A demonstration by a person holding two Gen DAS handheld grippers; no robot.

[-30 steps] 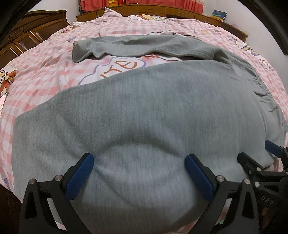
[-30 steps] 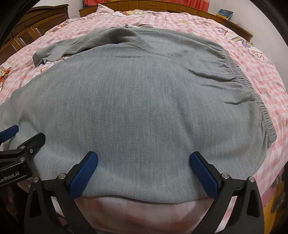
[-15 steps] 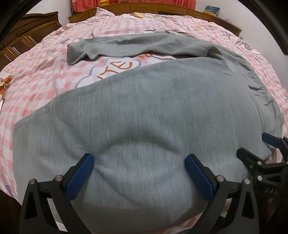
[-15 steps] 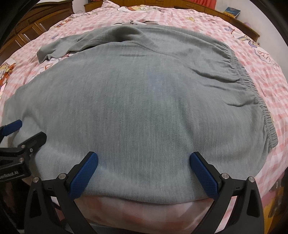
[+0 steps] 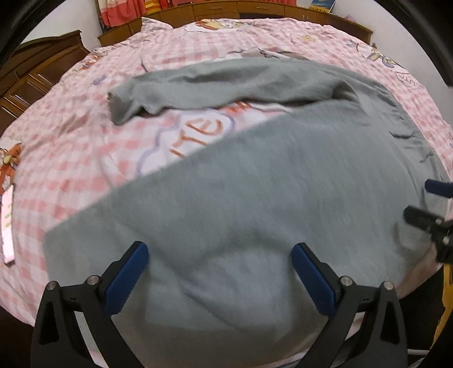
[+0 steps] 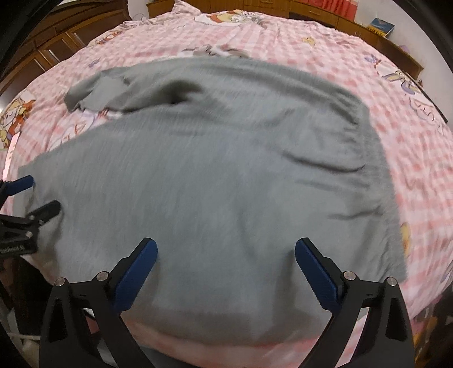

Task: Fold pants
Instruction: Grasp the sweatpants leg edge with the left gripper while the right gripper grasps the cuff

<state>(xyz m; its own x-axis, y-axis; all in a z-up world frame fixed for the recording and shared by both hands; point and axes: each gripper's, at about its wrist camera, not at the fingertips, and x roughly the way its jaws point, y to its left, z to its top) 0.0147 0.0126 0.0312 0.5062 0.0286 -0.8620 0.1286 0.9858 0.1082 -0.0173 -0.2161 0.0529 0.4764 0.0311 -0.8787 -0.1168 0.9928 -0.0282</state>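
Note:
Grey pants [image 5: 254, 198] lie spread on the pink checked bedspread [image 5: 70, 147]. One leg runs towards me, and the other leg [image 5: 226, 85] is angled off across the far side, its cuff to the left. The elastic waistband [image 6: 376, 158] is on the right. My left gripper [image 5: 219, 271] is open above the near leg with nothing between its fingers. My right gripper [image 6: 225, 269] is open above the pants' near edge, close to the waist. Each shows at the edge of the other's view: the right gripper [image 5: 427, 202] and the left gripper [image 6: 31, 195].
A flat pink strip-like object [image 5: 7, 223] lies on the bedspread at the far left. Dark wooden cabinets [image 5: 42, 65] stand to the left, and a wooden headboard shelf [image 6: 325, 14] with a book [image 6: 382, 25] runs behind. The bed edge drops off just below the grippers.
Both grippers have pulled up and back from the pants, so more of the bed shows. Both stay open. The pants lie the same way.

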